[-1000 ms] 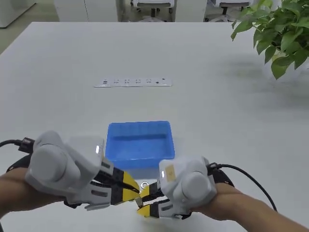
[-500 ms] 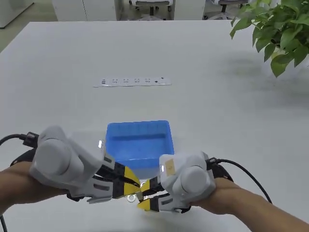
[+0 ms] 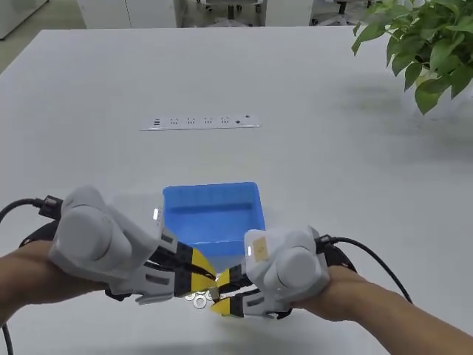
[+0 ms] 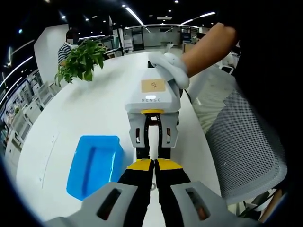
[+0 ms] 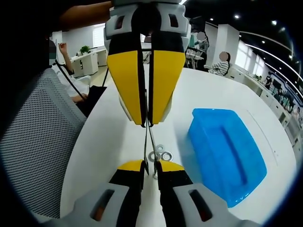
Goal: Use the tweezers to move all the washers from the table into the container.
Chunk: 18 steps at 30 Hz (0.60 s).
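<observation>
A few metal washers [image 3: 198, 299] [image 5: 161, 153] lie on the white table just in front of the blue container [image 3: 213, 189] [image 4: 78, 165] [image 5: 203, 137]. My two grippers meet tip to tip above them. The left gripper [image 3: 205, 275] [image 4: 154, 163] [image 5: 147, 122] is shut on thin metal tweezers [image 5: 147, 142]. Their two legs run down into the right gripper [image 3: 220, 296] [image 5: 150, 165] [image 4: 152, 153], whose yellow jaws stand closed on them. The tweezer tips are hidden between the jaws, beside the washers.
A white power strip [image 3: 199, 122] lies beyond the container. A potted plant [image 3: 429, 44] stands at the far right. A grey mesh chair [image 4: 236, 142] [image 5: 33, 142] sits by the table's near edge. People sit in the background.
The grippers have stayed jaw to jaw and closed in a little. The head camera has tipped, and the washers now lie just below the jaws instead of between them.
</observation>
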Motion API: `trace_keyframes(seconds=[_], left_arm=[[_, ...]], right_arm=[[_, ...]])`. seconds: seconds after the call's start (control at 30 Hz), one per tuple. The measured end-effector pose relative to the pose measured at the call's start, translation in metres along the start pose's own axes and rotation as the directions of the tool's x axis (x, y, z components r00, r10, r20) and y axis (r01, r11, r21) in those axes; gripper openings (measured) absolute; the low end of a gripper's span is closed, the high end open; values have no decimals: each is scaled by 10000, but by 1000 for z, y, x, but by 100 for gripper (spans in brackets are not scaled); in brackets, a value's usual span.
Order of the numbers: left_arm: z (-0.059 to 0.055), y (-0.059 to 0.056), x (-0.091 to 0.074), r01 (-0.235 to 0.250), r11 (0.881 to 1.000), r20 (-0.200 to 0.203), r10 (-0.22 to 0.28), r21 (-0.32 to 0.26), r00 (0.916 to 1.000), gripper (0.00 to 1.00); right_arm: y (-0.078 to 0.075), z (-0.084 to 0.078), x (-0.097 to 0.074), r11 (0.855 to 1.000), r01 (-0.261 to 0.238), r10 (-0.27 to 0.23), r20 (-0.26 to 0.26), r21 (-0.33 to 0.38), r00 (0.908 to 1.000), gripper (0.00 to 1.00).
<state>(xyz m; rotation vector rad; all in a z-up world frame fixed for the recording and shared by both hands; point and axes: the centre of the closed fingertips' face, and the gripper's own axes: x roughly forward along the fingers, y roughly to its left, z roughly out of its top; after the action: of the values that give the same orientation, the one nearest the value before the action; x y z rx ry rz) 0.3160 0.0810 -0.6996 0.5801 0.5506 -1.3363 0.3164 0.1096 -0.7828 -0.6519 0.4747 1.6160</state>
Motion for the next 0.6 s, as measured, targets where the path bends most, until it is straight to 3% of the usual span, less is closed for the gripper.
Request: trace_keyframes(seconds=[0.6], left_arm=[[0, 4, 1, 43, 9999, -60, -42, 116, 10000, 6]], right_arm=[[-5, 2, -2, 9999, 120, -121, 98, 65, 9999, 13]])
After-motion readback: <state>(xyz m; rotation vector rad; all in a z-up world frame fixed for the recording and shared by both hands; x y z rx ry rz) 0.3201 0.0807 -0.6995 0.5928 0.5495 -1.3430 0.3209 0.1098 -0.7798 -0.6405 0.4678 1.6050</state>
